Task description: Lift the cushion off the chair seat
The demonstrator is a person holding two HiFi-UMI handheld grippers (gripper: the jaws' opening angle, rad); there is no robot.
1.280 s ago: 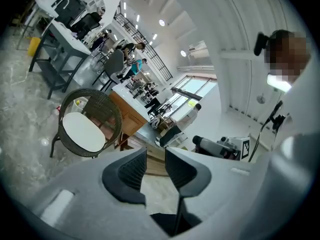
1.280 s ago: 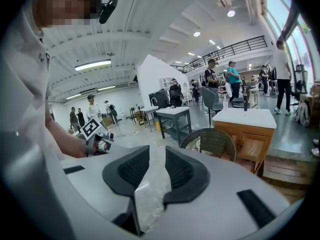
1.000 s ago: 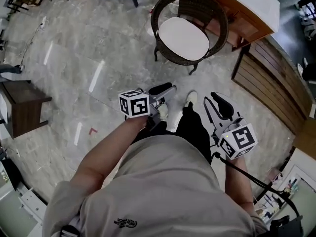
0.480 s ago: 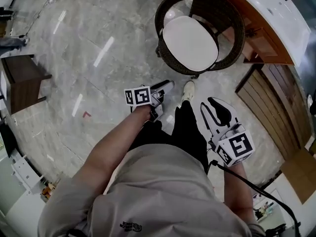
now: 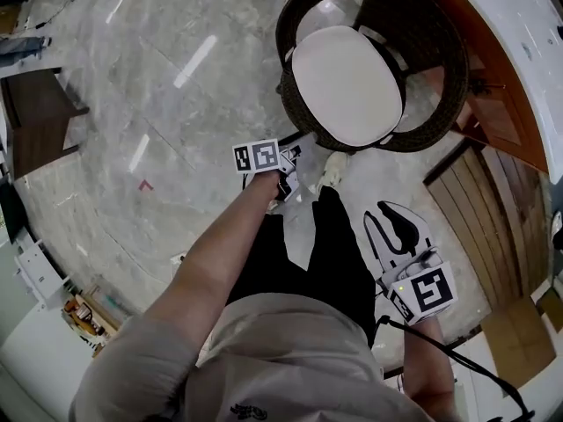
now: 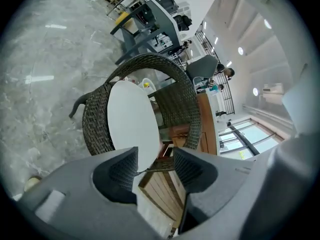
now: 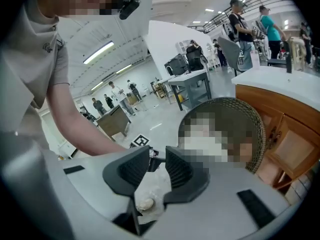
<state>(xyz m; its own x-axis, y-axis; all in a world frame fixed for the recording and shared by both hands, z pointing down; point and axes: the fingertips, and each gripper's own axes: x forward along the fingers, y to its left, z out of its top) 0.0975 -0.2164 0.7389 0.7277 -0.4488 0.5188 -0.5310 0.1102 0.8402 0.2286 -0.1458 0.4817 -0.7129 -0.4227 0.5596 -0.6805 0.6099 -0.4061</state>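
The white oval cushion (image 5: 347, 84) lies on the seat of a round dark wicker chair (image 5: 440, 86). In the left gripper view the cushion (image 6: 127, 126) fills the chair (image 6: 172, 96) just ahead. My left gripper (image 5: 294, 158) hovers by the chair's front rim. Its jaws (image 6: 155, 156) have just been opening and are apart, with nothing between them. My right gripper (image 5: 391, 218) is lower and to the right, short of the chair, open with a narrow gap (image 7: 157, 159) and holding nothing. In the right gripper view a mosaic patch hides the cushion; the chair's wicker (image 7: 252, 121) shows.
A wooden counter with a white top (image 5: 519, 25) stands right behind the chair, and a slatted wood panel (image 5: 479, 209) runs along the right. A dark side table (image 5: 40, 130) is at far left. My shoe (image 5: 332, 170) is near the chair's front. Several people stand far off.
Both grippers have moved forward and down toward the chair, which now looms larger. The left gripper has reached the chair's front rim, and its jaws have spread.
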